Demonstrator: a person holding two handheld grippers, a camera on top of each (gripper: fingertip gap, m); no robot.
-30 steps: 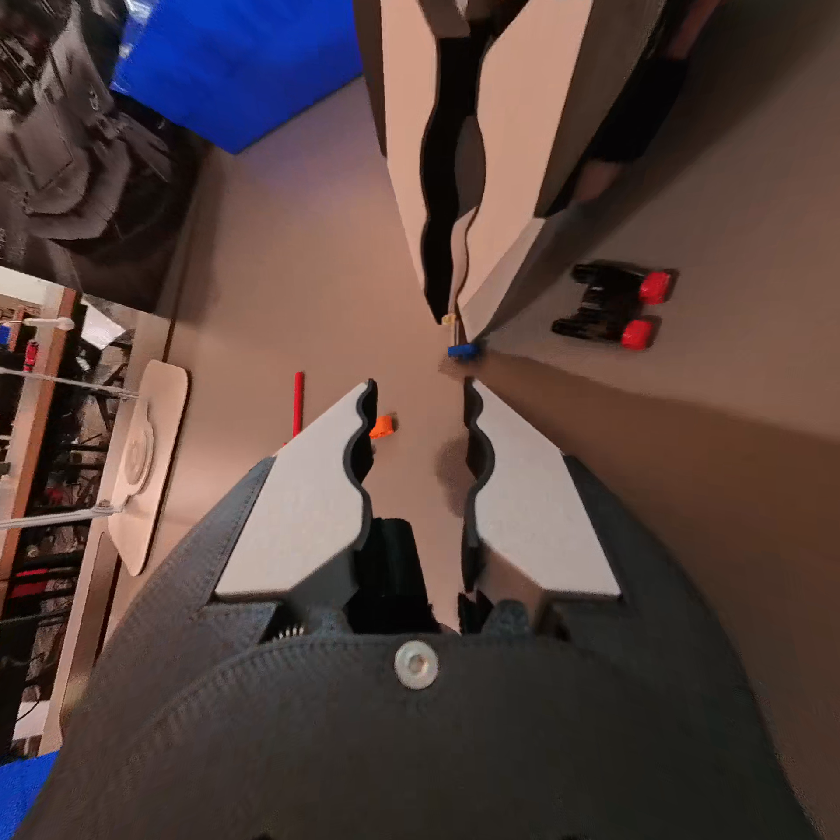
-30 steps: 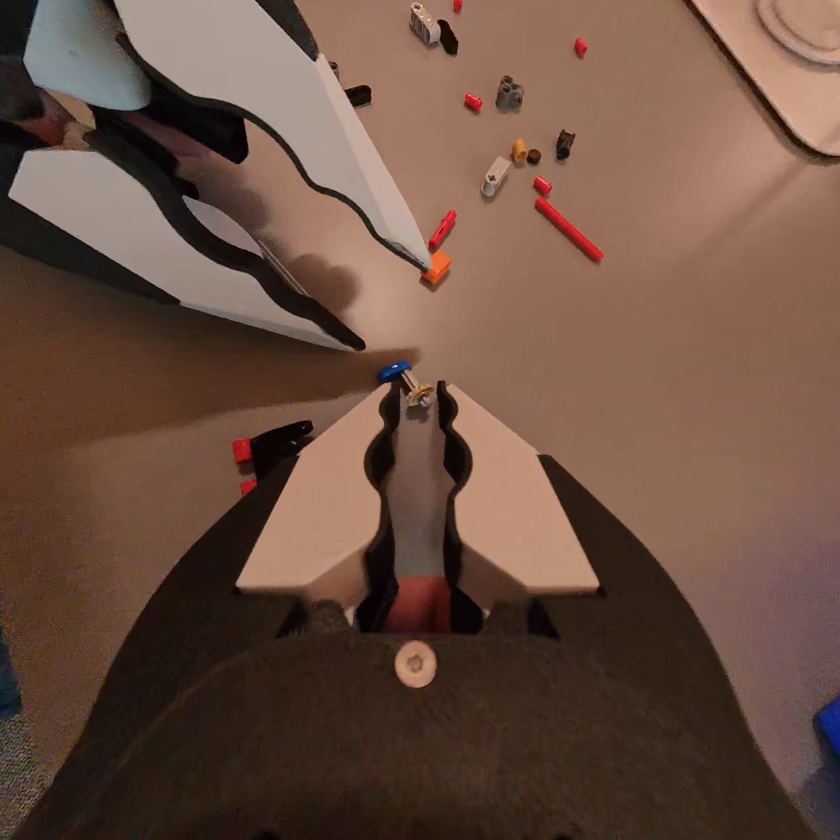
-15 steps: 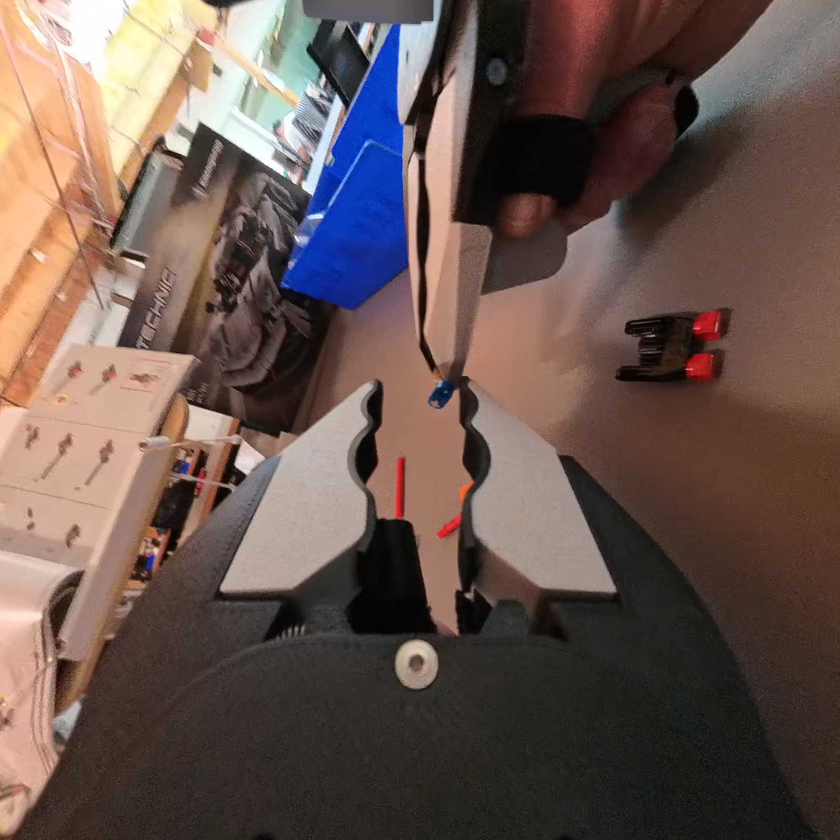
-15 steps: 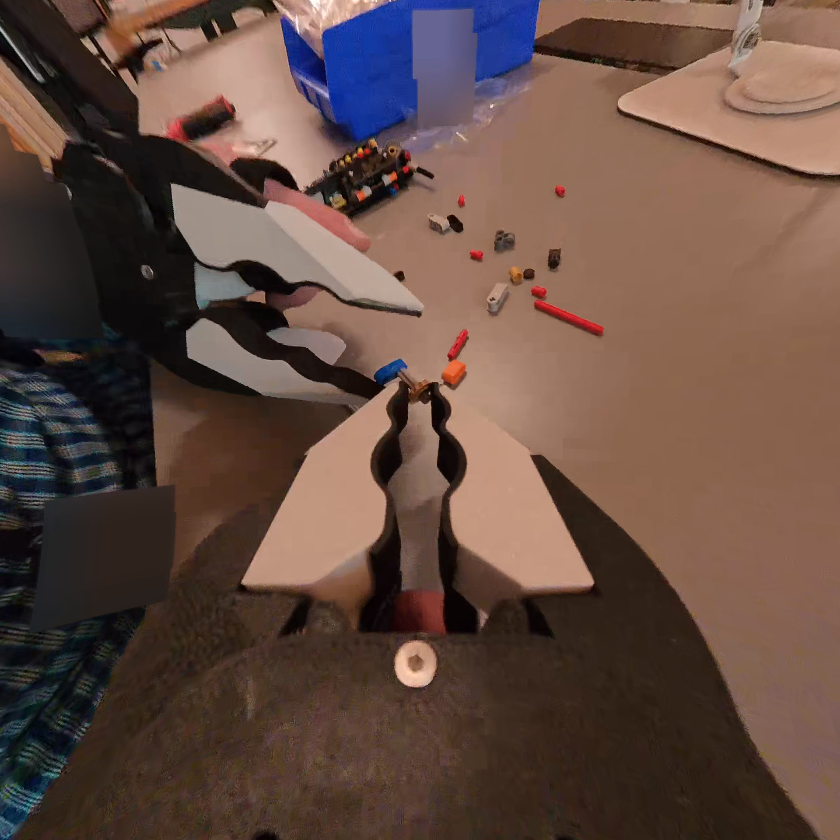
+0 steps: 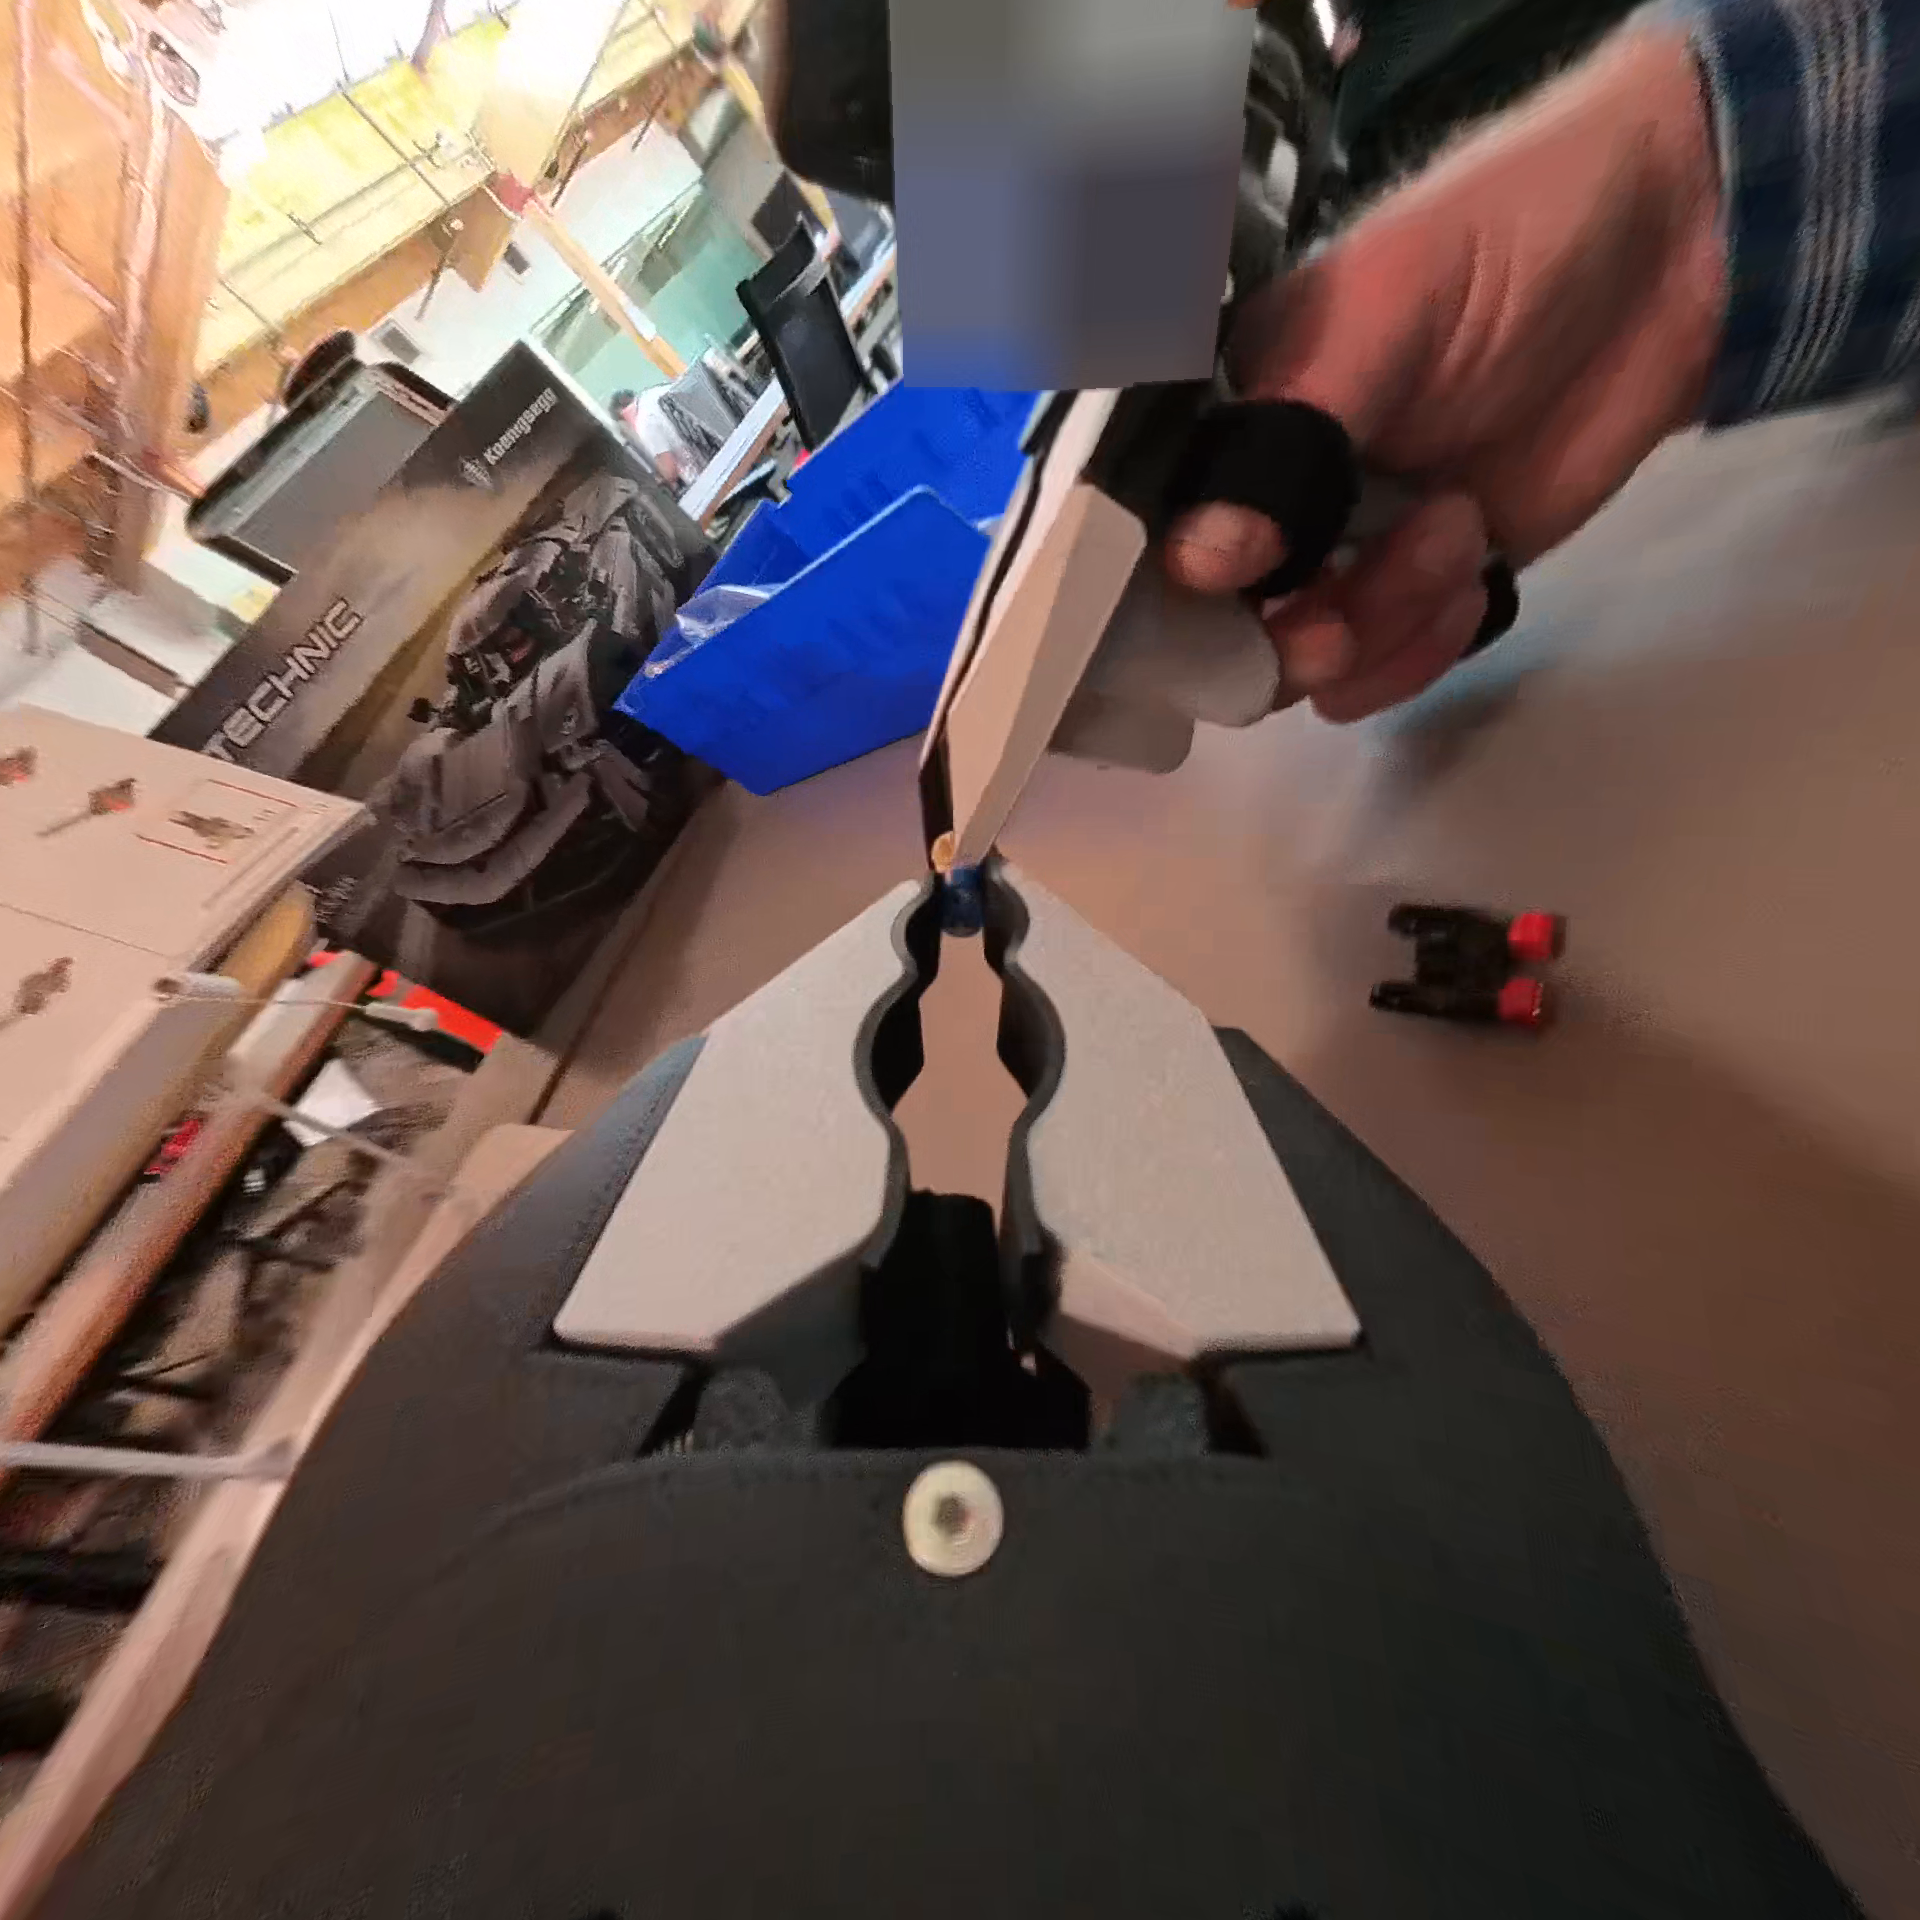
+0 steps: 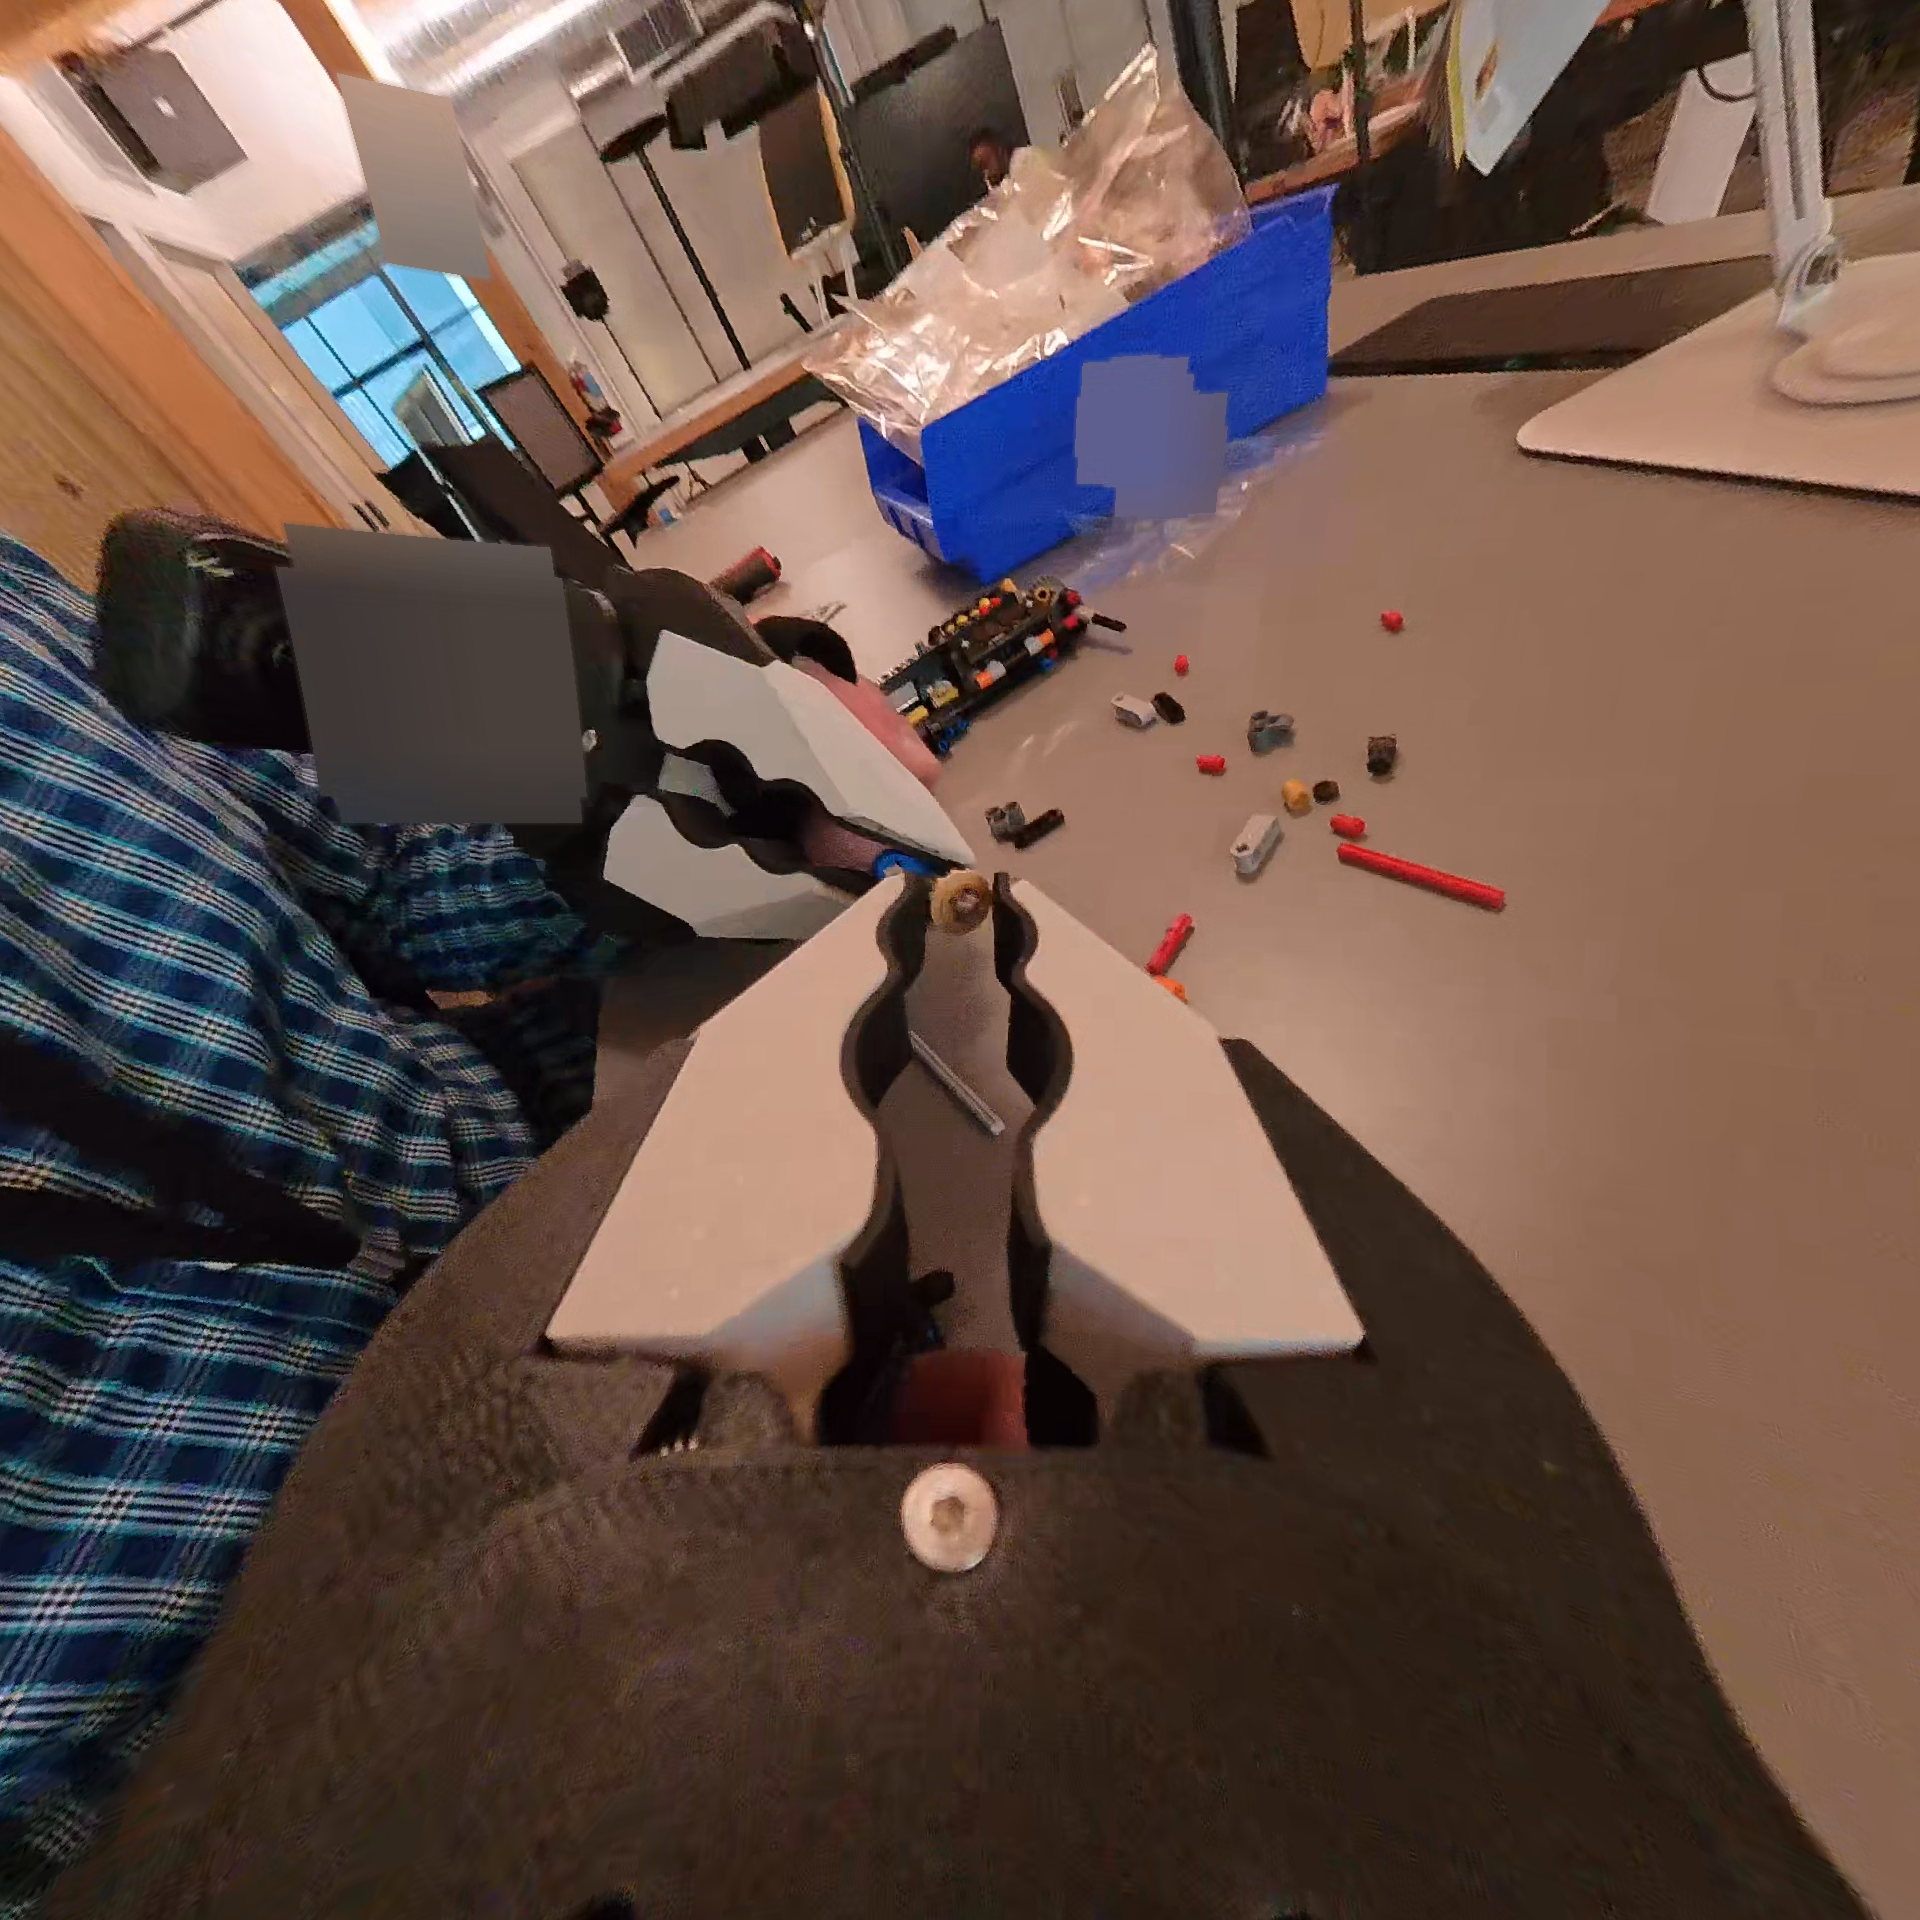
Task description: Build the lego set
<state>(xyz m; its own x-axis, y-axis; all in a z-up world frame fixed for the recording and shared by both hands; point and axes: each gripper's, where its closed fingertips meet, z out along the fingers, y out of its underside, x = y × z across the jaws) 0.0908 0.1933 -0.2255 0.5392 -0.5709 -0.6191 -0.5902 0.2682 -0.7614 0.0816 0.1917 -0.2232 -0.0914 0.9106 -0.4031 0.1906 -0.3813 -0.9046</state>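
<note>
Lego piece (image 6: pixel 961 902) under work: a short axle with a tan bush at one end and a blue part (image 5: pixel 958 902) at the other, held in the air above the grey bench (image 6: pixel 1558 1091). Right hand-held gripper (image 6: pixel 958 906) is clamped on the tan end; left hand-held gripper (image 5: pixel 961 904) is closed on the blue end. Right wrist view alone shows loose red, grey and tan pieces (image 6: pixel 1288 795), a part-built assembly (image 6: pixel 992 649) and a blue bin (image 6: pixel 1122 416). Left wrist view alone shows a black-and-red subassembly (image 5: pixel 1470 961) lying well apart.
</note>
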